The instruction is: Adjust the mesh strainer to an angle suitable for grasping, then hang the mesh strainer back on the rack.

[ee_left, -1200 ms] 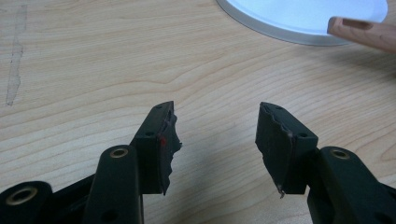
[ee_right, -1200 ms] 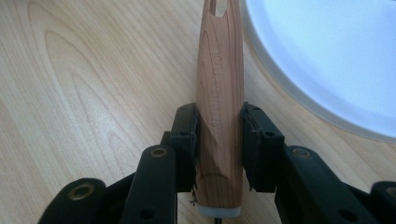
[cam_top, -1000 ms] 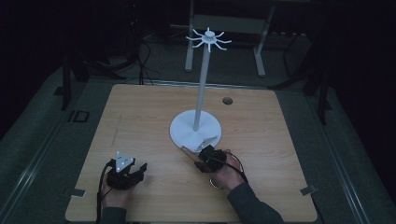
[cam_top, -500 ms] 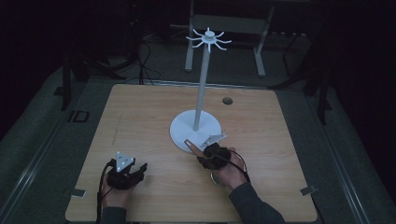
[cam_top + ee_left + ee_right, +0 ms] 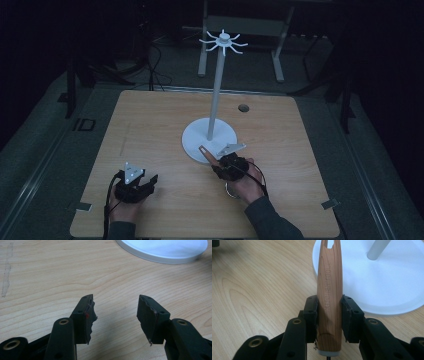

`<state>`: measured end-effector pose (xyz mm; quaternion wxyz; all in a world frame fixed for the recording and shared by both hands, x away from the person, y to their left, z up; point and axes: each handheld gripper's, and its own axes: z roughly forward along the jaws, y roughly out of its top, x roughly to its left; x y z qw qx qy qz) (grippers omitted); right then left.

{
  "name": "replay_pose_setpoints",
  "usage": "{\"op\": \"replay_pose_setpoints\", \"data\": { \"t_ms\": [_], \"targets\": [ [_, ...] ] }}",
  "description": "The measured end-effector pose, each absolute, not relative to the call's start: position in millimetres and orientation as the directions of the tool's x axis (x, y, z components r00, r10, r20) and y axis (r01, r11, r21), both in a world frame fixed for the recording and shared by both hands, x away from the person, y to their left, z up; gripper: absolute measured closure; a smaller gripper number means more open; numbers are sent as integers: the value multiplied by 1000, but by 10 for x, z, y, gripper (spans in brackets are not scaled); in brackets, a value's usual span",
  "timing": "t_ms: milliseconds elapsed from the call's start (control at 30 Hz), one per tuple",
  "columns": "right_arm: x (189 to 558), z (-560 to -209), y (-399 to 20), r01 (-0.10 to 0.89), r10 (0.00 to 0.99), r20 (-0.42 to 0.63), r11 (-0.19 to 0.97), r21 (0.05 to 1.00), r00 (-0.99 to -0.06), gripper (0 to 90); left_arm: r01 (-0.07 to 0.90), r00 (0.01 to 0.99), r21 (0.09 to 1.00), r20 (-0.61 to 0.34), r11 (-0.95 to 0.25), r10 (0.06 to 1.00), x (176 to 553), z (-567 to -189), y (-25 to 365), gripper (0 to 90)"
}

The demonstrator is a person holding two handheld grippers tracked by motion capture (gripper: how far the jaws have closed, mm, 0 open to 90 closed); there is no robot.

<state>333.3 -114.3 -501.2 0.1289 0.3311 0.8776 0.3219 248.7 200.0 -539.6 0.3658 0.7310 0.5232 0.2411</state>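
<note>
My right gripper (image 5: 329, 303) is shut on a wooden utensil handle (image 5: 329, 287) that has a hanging slot at its far end and engraved lettering along it. In the high view that handle (image 5: 205, 152) sticks out up-left from the right gripper (image 5: 217, 161) over the front rim of the white stand's round base (image 5: 197, 135). The utensil's other end is hidden under the hand. A tall pole (image 5: 216, 85) rises from the base to a ring of hooks (image 5: 223, 42). The left gripper (image 5: 149, 180) rests open near the front left, its jaws (image 5: 116, 302) holding nothing.
The wooden table (image 5: 150, 130) has a small dark hole (image 5: 243, 108) at the back right. The stand base (image 5: 162, 250) lies ahead and to the right of the left gripper. Dark floor, cables and metal frame legs (image 5: 280, 55) surround the table.
The right gripper has shifted slightly and tilted the wooden handle's tip a little higher toward the stand base. The left gripper has stayed in place.
</note>
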Motion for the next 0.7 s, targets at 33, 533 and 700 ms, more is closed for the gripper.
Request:
{"op": "replay_pose_setpoints", "data": {
  "t_ms": [33, 533, 700],
  "targets": [
    [3334, -5008, -1150, 495, 665, -15, 572, 654, -747, 683, 589, 336, 787, -30, -185, 941, 2487, -5396, 2000, 477],
    [3313, -4952, -1189, 481, 677, -16, 540, 691, -736, 683, 587, 338, 788, -27, -188, 941, 2491, -5396, 1992, 476],
    [3297, -4920, -1204, 469, 676, -21, 532, 705, -736, 684, 586, 338, 788, -30, -186, 941, 2492, -5397, 1987, 476]
  ]
}}
